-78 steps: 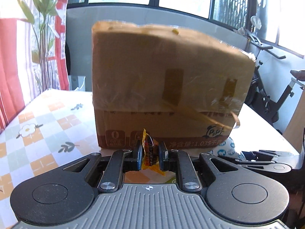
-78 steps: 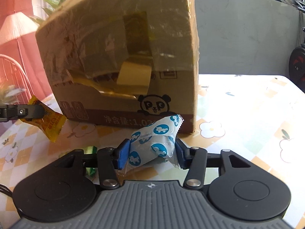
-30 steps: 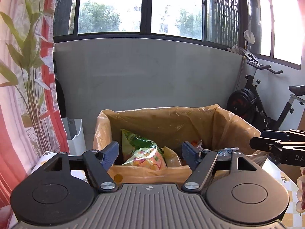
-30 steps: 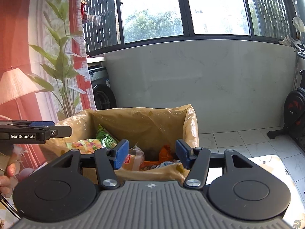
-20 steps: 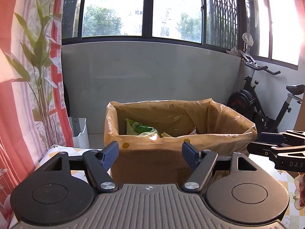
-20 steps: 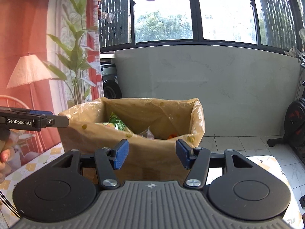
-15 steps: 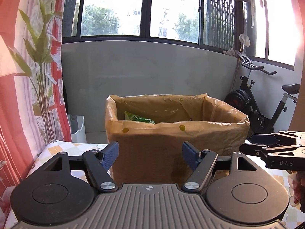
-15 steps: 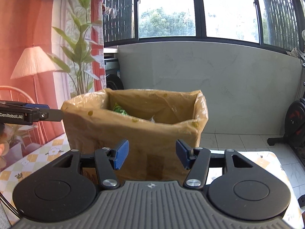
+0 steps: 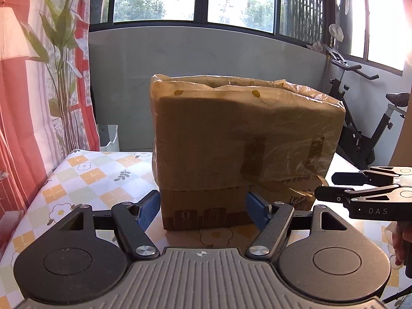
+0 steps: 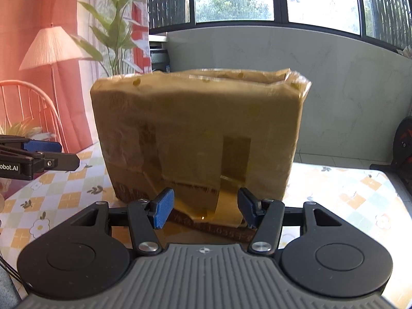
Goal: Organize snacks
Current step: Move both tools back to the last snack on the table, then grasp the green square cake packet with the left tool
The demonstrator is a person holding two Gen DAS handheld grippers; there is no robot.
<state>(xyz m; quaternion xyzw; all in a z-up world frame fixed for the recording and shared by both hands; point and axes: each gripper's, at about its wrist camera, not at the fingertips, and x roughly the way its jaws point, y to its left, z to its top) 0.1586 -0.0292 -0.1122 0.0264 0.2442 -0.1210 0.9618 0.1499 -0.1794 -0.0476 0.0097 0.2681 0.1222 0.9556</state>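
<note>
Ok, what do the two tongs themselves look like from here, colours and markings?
Both match: the left tongs and right tongs have black linkage arms with silver pivot bolts, blue finger pads and a ribbed grey body. White lettering on their sides reads "DAS" on the right one, "obot.AI" on the left.

- A brown cardboard box (image 9: 231,141) is standing upright on the surface (image 9: 85,180), sitting toward its far edge.
- A yellowish plastic liner is draping over the box's open top and down its sides, and tape patches are showing underneath.
</note>
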